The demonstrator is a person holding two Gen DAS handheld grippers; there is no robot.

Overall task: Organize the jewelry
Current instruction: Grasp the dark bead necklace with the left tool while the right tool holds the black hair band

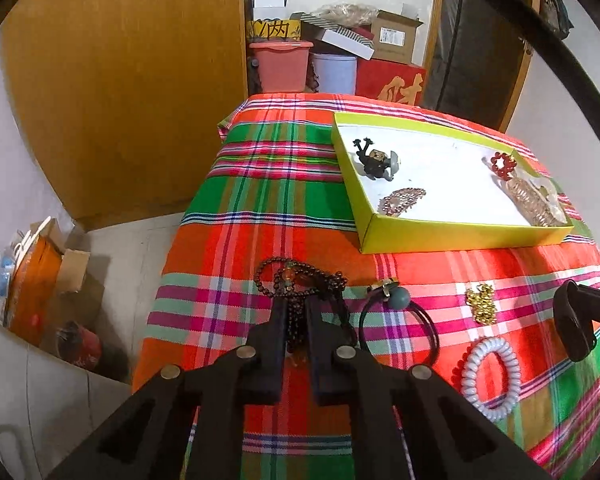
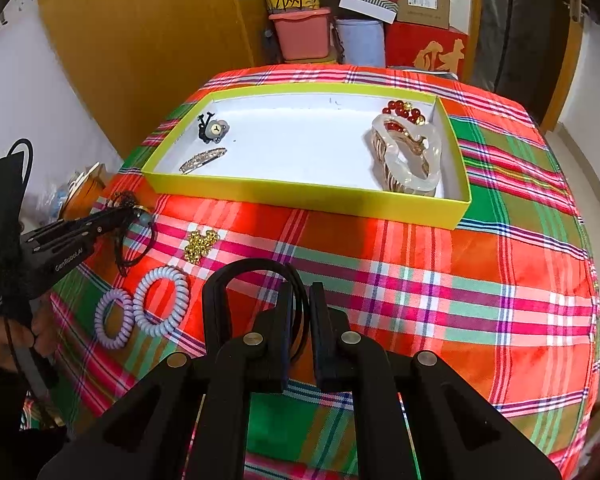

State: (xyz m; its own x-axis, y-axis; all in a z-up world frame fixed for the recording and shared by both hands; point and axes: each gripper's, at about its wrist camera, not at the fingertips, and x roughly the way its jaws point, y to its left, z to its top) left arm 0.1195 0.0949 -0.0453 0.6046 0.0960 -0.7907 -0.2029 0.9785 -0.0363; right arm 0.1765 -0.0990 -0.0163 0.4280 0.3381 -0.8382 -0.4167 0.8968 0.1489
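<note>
Lengthwise, dark bead necklace point(image 1: 296, 300) between left tongs point(image 1: 296, 308)

Bright even indoor light, soft shadows, strong fisheye bending at edges, black corners, centre sharp, slight softness.

Plaid tablecloth point(image 2: 380, 280) in orange-red, green, pink and white, crossed by thin blue lines. On it, a lime-yellow box point(image 2: 308, 196) with a white inside, holding red beads point(image 2: 398, 110), a pale translucent hair claw point(image 2: 408, 156) and a black-and-grey clip point(image 2: 212, 128). Elsewhere on the cloth, dark brown beads point(image 1: 300, 280), a gold trinket point(image 1: 481, 303), lilac and pale blue coil ties point(image 2: 140, 306), a black hair tie point(image 1: 396, 320) with a teal bead.
</note>
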